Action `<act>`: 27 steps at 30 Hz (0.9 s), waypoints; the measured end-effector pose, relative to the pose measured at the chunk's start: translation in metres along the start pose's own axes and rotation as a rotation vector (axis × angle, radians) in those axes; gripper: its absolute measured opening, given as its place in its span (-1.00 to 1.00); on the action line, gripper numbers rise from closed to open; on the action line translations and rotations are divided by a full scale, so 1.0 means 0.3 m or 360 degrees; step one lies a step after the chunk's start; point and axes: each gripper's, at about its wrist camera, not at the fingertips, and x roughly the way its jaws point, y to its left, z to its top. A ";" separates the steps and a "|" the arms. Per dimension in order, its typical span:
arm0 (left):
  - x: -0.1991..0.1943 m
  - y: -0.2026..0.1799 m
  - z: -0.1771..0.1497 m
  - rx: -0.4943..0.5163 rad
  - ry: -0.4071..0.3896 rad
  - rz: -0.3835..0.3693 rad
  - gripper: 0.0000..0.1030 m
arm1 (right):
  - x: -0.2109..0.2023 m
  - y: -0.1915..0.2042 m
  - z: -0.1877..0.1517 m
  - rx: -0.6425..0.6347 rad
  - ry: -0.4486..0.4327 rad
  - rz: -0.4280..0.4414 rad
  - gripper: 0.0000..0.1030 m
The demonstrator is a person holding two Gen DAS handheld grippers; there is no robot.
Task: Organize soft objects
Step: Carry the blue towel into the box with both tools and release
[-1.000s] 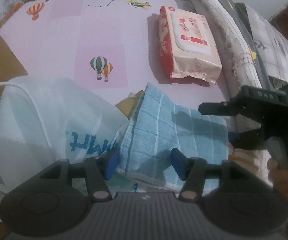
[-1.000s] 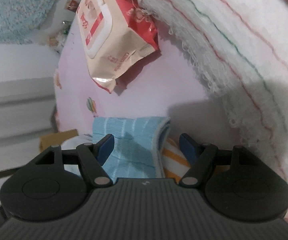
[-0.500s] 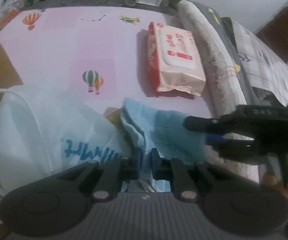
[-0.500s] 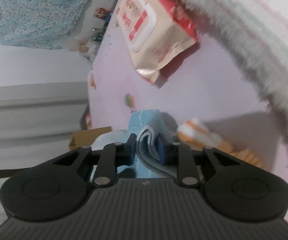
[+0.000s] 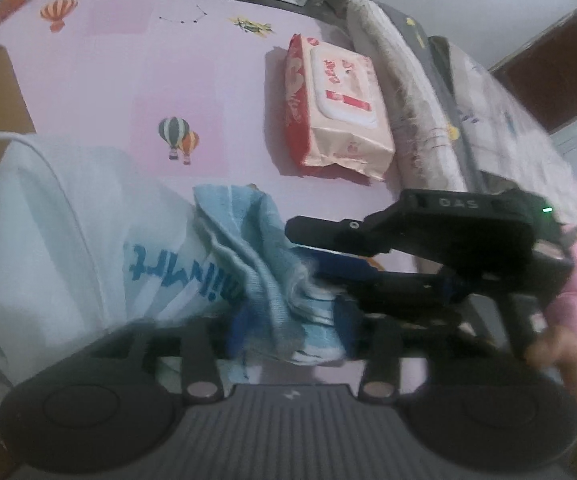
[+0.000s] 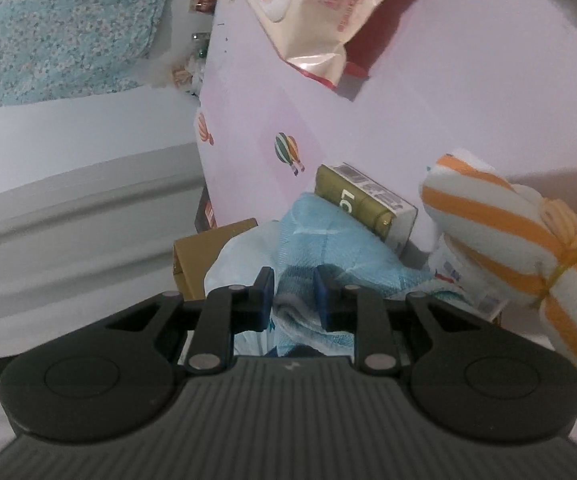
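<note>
I am pinching the blue towel (image 6: 328,264) in my right gripper (image 6: 294,300), jaws pressed on a fold. My left gripper (image 5: 288,330) is opening, towel bunched between its pads, just beside the white bag (image 5: 68,232) at the pink mat's (image 5: 148,80) near edge.

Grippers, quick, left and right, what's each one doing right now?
Left tool: jaws opening, blue towel between them, not gripped.
Right tool: closed on the blue towel.

dim, soft indoor light; motion blur, fisheye bending at edges.
</note>
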 end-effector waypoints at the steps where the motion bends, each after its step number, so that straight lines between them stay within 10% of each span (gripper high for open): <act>1: -0.005 0.001 -0.002 -0.0002 -0.0001 -0.0023 0.13 | 0.003 -0.002 0.003 0.0015 0.0007 0.0007 -0.60; 6: 0.006 -0.017 0.003 -0.0005 0.0017 -0.0018 0.28 | 0.021 0.011 0.007 0.0020 0.0069 0.0026 -0.38; 14: 0.047 0.022 0.036 -0.0151 0.0034 0.0027 -0.36 | 0.013 0.009 0.034 0.0038 0.0113 0.0119 0.01; 22: 0.066 0.024 0.038 -0.0141 0.0042 0.0073 -0.60 | -0.028 0.003 0.039 0.0038 0.0090 0.0188 0.09; 27: 0.063 0.010 0.032 -0.0109 0.0014 0.0091 -0.68 | -0.089 0.026 0.075 -0.0122 -0.0073 -0.0004 0.10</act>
